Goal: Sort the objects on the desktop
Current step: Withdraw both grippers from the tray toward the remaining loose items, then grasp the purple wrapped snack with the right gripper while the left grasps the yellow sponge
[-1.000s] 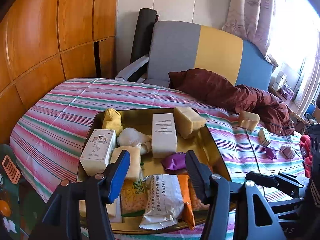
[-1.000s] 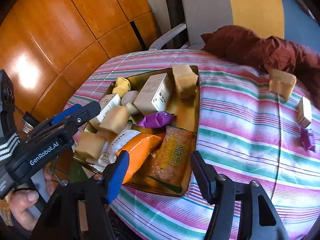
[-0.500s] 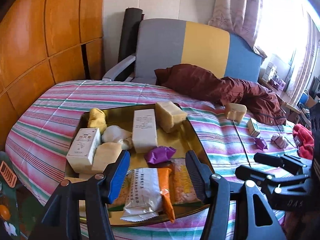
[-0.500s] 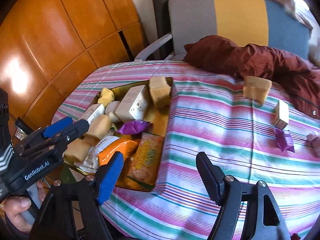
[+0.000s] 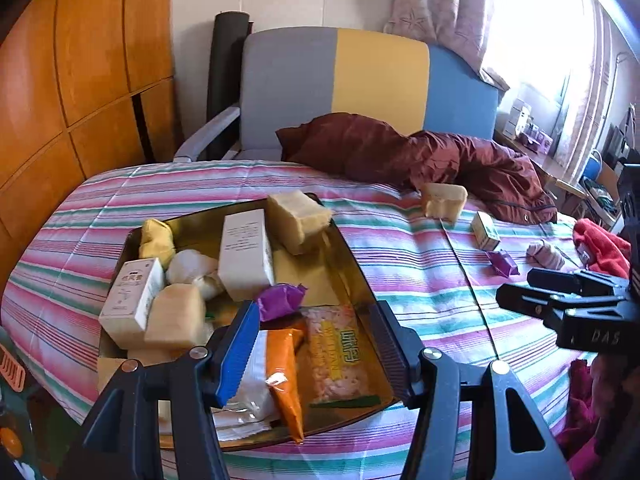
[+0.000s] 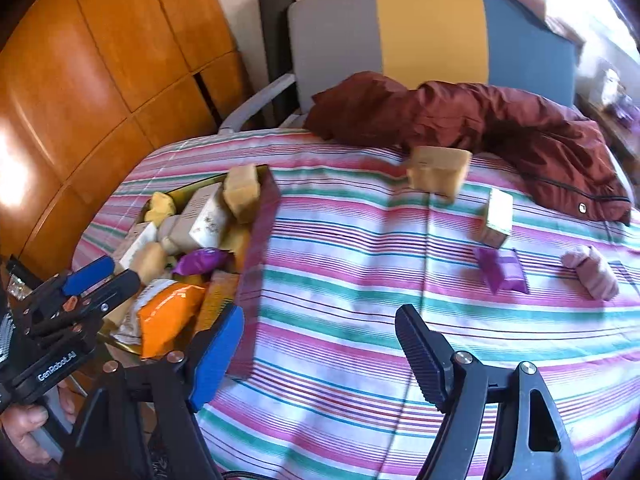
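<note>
I am swinging my right gripper [image 6: 320,356] away from the gold tray [image 6: 267,200] toward the loose items on the striped bedspread [image 6: 360,248]; its jaws have just been opening and are standing wide with nothing between them. My left gripper [image 5: 316,344] is hovering half open over the near end of the tray, empty, above the orange snack packet [image 5: 282,364] and the yellow-lettered packet [image 5: 340,356].

I judge the tray already well loaded and the next pick to be one of the strays: the purple sachet [image 6: 502,270], the small cream box [image 6: 496,218], the tan block [image 6: 438,172] or the pink rolled bundle [image 6: 592,272]. The sachet is lying flat, so I am needing a low, steep approach.

The cloth between tray and strays is bare and offering free travel. The maroon jacket [image 6: 500,116] is crowding the tan block, and the bed's near edge is close under my right gripper.
</note>
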The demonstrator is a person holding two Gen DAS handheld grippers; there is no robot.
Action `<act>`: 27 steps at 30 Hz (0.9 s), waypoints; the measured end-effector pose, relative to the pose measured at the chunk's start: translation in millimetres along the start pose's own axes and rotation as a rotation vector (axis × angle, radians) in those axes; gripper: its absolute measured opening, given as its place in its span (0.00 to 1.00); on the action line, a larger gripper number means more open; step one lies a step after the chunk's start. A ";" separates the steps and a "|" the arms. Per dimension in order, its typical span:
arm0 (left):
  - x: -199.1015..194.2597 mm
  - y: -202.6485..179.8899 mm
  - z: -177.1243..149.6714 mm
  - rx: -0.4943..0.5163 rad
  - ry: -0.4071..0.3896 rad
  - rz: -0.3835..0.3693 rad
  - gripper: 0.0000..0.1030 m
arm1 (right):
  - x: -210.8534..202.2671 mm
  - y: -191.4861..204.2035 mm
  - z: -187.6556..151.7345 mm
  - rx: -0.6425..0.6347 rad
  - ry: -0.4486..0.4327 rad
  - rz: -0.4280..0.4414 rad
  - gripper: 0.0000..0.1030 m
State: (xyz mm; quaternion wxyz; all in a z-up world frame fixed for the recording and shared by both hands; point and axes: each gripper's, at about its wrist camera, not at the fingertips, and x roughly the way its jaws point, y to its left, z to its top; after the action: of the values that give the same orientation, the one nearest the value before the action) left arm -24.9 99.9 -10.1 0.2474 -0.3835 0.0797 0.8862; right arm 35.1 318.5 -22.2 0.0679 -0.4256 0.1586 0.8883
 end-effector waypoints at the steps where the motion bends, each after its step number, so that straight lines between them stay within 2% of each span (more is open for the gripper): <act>1: 0.5 -1.6 0.1 0.004 0.002 -0.002 0.57 | -0.7 -4.6 -0.7 0.004 0.003 -0.007 0.76; 8: 8.0 -12.0 -1.9 0.022 0.025 -0.030 0.57 | -4.4 -53.9 -7.1 0.087 0.053 -0.041 0.77; 17: 19.5 -24.8 0.1 0.045 0.049 -0.052 0.57 | -24.5 -136.1 -13.7 0.237 0.057 -0.156 0.77; 22: 27.3 -35.9 1.0 0.063 0.071 -0.073 0.57 | -18.2 -154.0 -5.5 0.256 0.067 -0.177 0.77; 27: 35.1 -44.8 5.0 0.069 0.102 -0.099 0.57 | 10.1 -155.5 9.5 0.218 0.094 -0.180 0.77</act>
State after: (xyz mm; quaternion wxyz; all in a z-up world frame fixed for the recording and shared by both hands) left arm -26.2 153.6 -29.7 0.2997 -0.4227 0.1036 0.8490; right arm 61.6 467.8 -59.3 0.1854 -0.4694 0.2184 0.8352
